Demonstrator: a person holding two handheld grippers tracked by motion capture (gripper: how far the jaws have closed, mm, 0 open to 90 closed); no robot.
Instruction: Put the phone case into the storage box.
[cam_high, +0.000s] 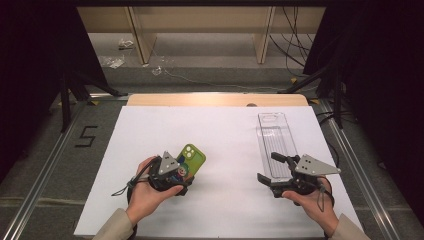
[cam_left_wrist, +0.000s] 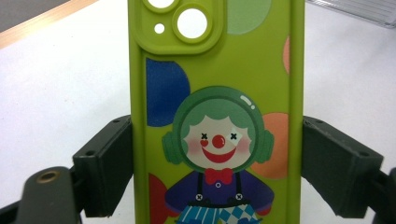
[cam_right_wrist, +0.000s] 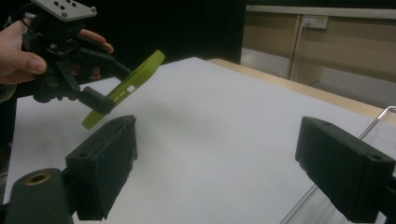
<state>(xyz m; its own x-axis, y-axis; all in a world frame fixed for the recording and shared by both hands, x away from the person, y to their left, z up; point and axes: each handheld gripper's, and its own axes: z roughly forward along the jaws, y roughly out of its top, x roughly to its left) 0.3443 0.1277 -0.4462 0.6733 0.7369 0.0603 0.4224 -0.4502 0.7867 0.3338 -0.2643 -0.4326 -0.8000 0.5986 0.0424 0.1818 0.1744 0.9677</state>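
Note:
A lime-green phone case (cam_high: 193, 157) printed with a clown is held off the white sheet, tilted with its camera end up. My left gripper (cam_high: 184, 174) is shut on it, one jaw pressing each long edge of the phone case (cam_left_wrist: 217, 116). From the right gripper view, the phone case (cam_right_wrist: 126, 88) shows edge-on in the left gripper (cam_right_wrist: 100, 86), with a hand behind it. My right gripper (cam_high: 267, 167) is open at the right, its jaws wide with nothing between them, over the near end of a clear plastic tray (cam_high: 275, 132).
A white sheet (cam_high: 225, 135) covers the wooden table (cam_high: 215, 99). The clear tray's rim (cam_right_wrist: 371, 126) lies along the right jaw. Dark curtains flank the table; cables and wooden furniture legs stand on the floor beyond.

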